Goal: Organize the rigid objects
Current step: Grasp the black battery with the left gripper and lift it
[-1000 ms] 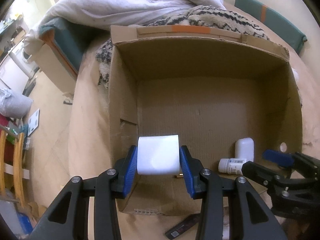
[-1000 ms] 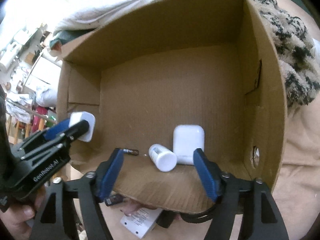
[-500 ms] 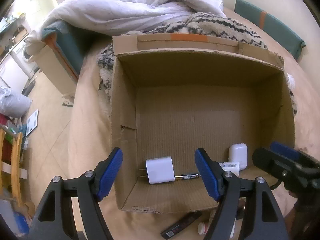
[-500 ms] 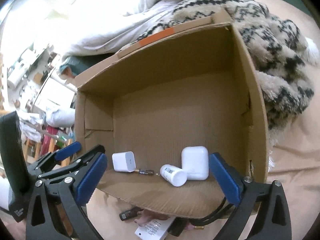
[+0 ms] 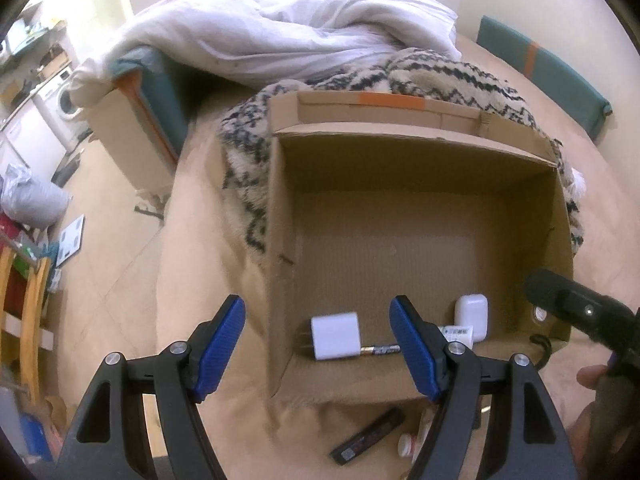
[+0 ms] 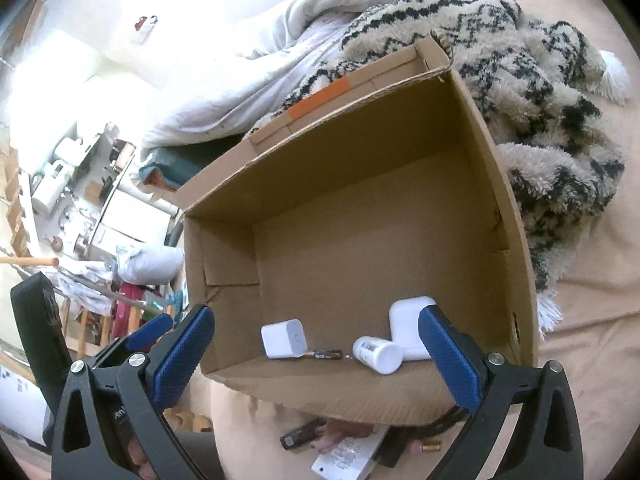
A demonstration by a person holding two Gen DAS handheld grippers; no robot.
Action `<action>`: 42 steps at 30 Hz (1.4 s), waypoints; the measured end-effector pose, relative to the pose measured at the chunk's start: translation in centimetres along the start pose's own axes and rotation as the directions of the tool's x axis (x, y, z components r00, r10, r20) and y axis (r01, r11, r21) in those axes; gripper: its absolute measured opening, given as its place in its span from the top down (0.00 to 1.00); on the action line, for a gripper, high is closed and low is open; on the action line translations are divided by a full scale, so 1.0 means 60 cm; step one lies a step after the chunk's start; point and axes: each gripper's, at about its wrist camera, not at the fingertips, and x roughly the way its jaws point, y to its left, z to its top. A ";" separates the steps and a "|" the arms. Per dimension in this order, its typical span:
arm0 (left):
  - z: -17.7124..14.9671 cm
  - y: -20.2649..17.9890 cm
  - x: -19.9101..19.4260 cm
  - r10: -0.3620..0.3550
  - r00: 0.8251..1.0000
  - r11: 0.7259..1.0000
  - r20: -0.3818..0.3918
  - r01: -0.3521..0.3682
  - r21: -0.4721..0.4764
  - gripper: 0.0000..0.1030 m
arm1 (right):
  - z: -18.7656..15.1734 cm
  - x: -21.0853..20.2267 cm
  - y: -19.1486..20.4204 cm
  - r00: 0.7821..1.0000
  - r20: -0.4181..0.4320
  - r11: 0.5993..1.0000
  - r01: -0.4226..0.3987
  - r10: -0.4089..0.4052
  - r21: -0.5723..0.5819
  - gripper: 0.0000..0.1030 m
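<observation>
An open cardboard box (image 5: 280, 216) (image 6: 500, 184) stands on the tan bedsheet. On its floor near the front wall lie a white plug adapter (image 5: 335, 335) (image 6: 284, 338), a small battery (image 5: 380, 349) (image 6: 325, 355), a white pill bottle (image 6: 377, 355) (image 5: 456, 333) on its side and a white earbud case (image 5: 471, 317) (image 6: 410, 328). My left gripper (image 5: 318, 350) is open and empty above the box's front left corner. My right gripper (image 6: 316, 360) is open and empty above the front wall.
In front of the box lie a black stick-shaped item (image 5: 368, 436) (image 6: 300, 435), a white flat box (image 6: 346, 458), a small white bottle (image 5: 406, 445) and a black cable (image 6: 448, 420). A patterned fuzzy blanket (image 6: 540, 120) and a white duvet (image 5: 280, 32) lie behind the box.
My left gripper opened and let go of the white plug adapter, which now lies in the box. Both grippers have pulled back and up from the box.
</observation>
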 end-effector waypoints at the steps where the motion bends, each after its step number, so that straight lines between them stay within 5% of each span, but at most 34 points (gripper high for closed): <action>1: -0.004 0.006 -0.004 0.003 1.000 1.000 -0.003 -0.003 -0.003 0.30 | -0.003 -0.006 0.003 1.000 -0.001 1.000 -0.005 0.005 -0.009 0.00; 11: -0.062 0.067 -0.038 0.049 0.998 0.997 -0.025 -0.051 -0.061 0.30 | -0.050 -0.078 0.027 0.999 0.030 0.995 -0.009 0.012 -0.100 0.00; 15: -0.095 0.074 -0.019 0.055 0.994 0.997 -0.097 -0.059 -0.044 0.30 | -0.073 -0.095 0.018 1.000 0.016 0.996 -0.014 0.016 -0.087 0.00; 21: -0.127 0.028 0.041 0.016 0.970 0.997 -0.244 0.003 0.079 0.30 | -0.081 -0.093 -0.012 0.999 -0.006 0.997 0.046 -0.046 -0.054 0.00; 27: -0.159 -0.063 0.072 -0.058 0.942 0.960 -0.332 0.144 0.241 0.30 | -0.077 -0.084 -0.055 0.998 -0.030 0.997 0.061 -0.060 0.045 0.00; 33: -0.186 -0.083 0.110 -0.006 0.916 0.951 -0.401 0.129 0.281 0.31 | -0.078 -0.071 -0.073 0.997 -0.061 0.994 0.062 -0.056 0.095 0.00; 40: -0.187 -0.085 0.133 -0.029 0.898 0.954 -0.438 0.155 0.256 0.59 | -0.079 -0.048 -0.058 0.993 -0.089 0.995 0.085 -0.079 0.060 0.00; 42: -0.188 -0.084 0.138 -0.029 0.894 0.954 -0.447 0.159 0.254 0.60 | -0.080 -0.047 -0.050 0.992 -0.091 0.995 0.091 -0.087 0.039 0.00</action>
